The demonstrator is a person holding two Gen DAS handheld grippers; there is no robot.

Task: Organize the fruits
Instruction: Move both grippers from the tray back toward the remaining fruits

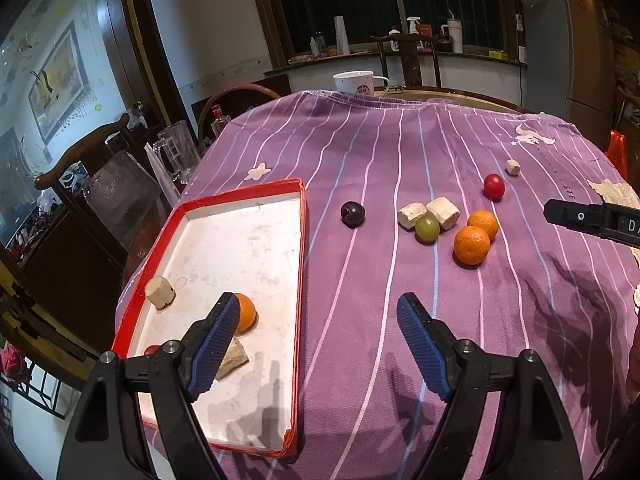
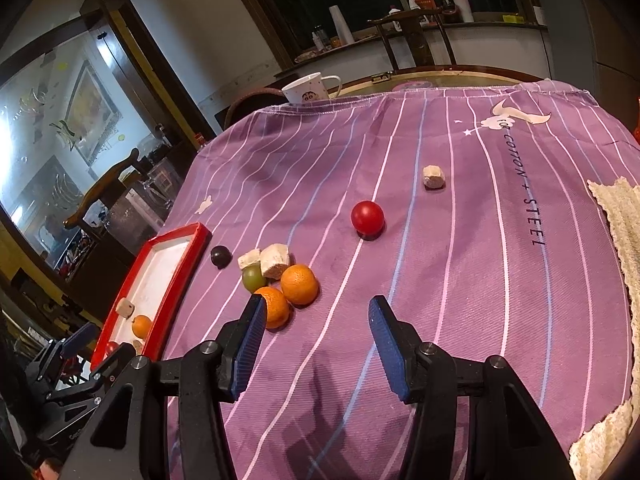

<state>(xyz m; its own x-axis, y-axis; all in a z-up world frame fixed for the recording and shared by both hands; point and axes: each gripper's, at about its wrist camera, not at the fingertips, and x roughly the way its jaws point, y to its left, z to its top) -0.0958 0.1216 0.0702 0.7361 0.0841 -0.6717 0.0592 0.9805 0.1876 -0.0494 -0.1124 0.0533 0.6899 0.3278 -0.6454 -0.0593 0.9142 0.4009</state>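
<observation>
Tongs in our left hand (image 1: 316,320) gape wide with nothing between them; the red-rimmed tray (image 1: 176,216) lies under the left finger, an orange (image 1: 246,312) half hidden behind it. Our right tongs (image 2: 316,320) stand half open, empty; two oranges (image 2: 299,284) sit just ahead-left, a red fruit (image 2: 367,217) farther ahead.

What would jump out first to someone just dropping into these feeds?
The red-rimmed tray at the table's left edge, already holding an orange and pale blocks. Then the loose cluster mid-cloth: two oranges, a green fruit and a dark plum, with a red fruit apart beyond them.
</observation>
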